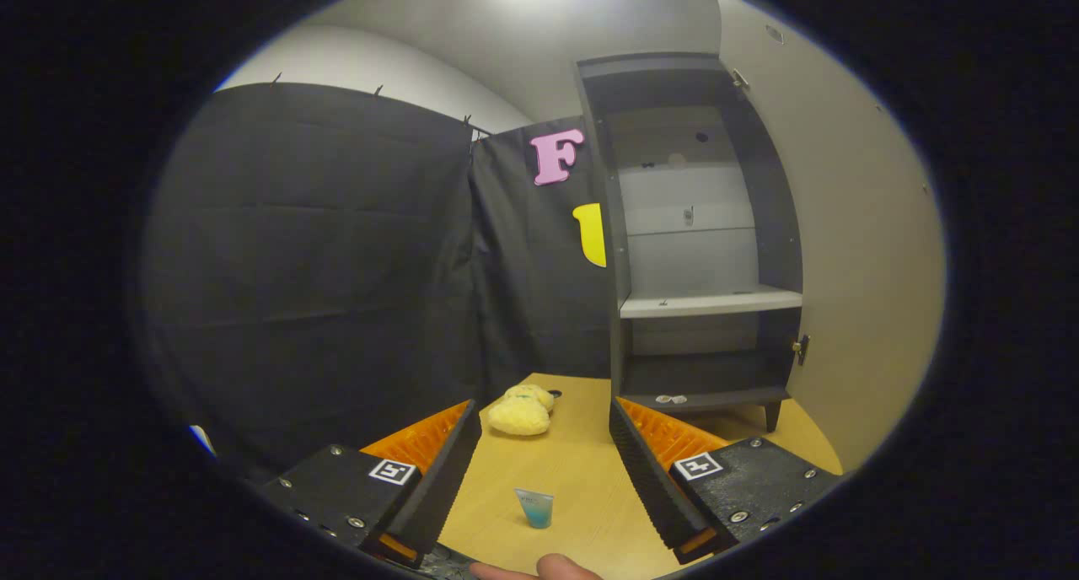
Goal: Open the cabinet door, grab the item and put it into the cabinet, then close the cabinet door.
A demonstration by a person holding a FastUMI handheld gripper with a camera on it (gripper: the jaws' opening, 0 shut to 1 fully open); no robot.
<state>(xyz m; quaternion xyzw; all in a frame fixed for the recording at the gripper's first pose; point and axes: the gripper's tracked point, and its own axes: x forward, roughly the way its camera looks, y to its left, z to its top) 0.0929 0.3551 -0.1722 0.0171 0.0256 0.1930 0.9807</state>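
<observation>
- Your gripper (544,445) is spread wide and grasps nothing; bare wooden surface (582,479) shows between its two fingers.
- Between the fingers, close in, a small translucent blue cup (535,507) stands upright on the surface, touching neither finger.
- Just ahead of the left fingertip, a yellow plush toy (523,410) lies on the surface, clear of the gripper and near the booth's black cloth wall (337,251).
- Beyond the right finger you see the grey cabinet (704,226) standing on the far part of the surface, with its door (851,260) swung fully open to the right.
- Inside the cabinet, one pale shelf (712,302) crosses at mid-height; the compartment below it is dark, and a couple of small pale bits (670,400) lie on the cabinet's floor edge, too small to identify.
- A fingertip (566,568) of your hand shows at the very bottom, behind the cup.
</observation>
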